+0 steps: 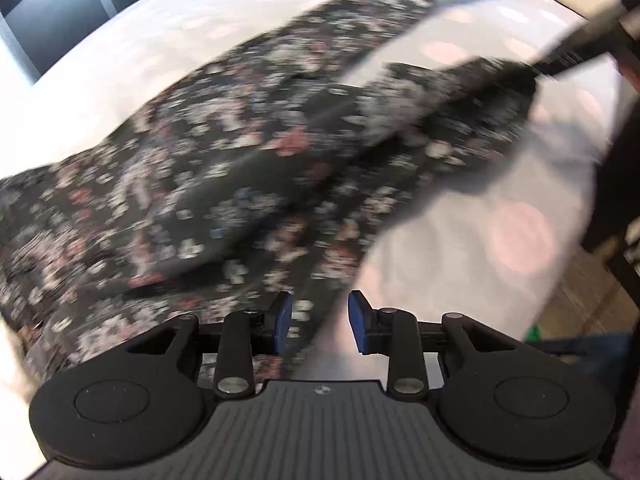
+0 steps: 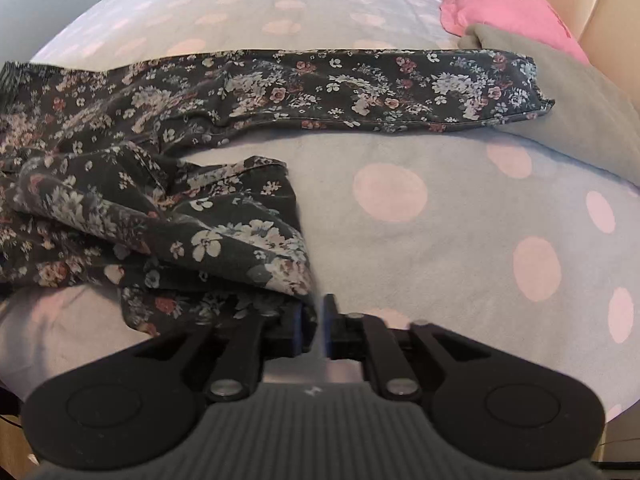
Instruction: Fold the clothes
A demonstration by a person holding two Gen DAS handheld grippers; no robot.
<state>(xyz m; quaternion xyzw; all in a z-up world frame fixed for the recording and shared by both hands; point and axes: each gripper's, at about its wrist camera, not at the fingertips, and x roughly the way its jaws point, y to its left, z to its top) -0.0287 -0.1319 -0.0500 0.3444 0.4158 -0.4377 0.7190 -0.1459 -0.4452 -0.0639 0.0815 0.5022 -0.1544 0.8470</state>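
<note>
Garment: dark floral trousers (image 2: 168,128) spread across a bed, black ground with white, pink and blue flowers.
Far leg: one trouser leg (image 2: 384,88) lies flat and straight toward the right in the right wrist view, its hem resting on the edge of a grey blanket (image 2: 580,120).
Near leg: the other leg (image 2: 224,232) is lifted and crumpled, its end drawn up to the right gripper.
Right gripper (image 2: 318,328): jaws nearly closed, only a thin gap showing, with the floral cloth bunched at the left finger; the pinch itself is blurred, but the fabric hangs from it, so it appears clamped on the leg's end.
Left gripper (image 1: 319,318): blue-padded fingers (image 1: 283,316) stand apart with nothing between them, hovering just above the trousers near their waist end.
Left wrist view: heavily motion-blurred; it shows the right gripper (image 1: 576,48) at upper right as a dark bar with the lifted cloth hanging from it.
Bedding: pale sheet with large pink polka dots (image 2: 440,240) beneath everything.
Pillow: pink pillow (image 2: 500,0) at the far right corner, touching the grey blanket.
Background: dark cabinet or wall panel (image 1: 52,28) past the bed at upper left of the left wrist view.
</note>
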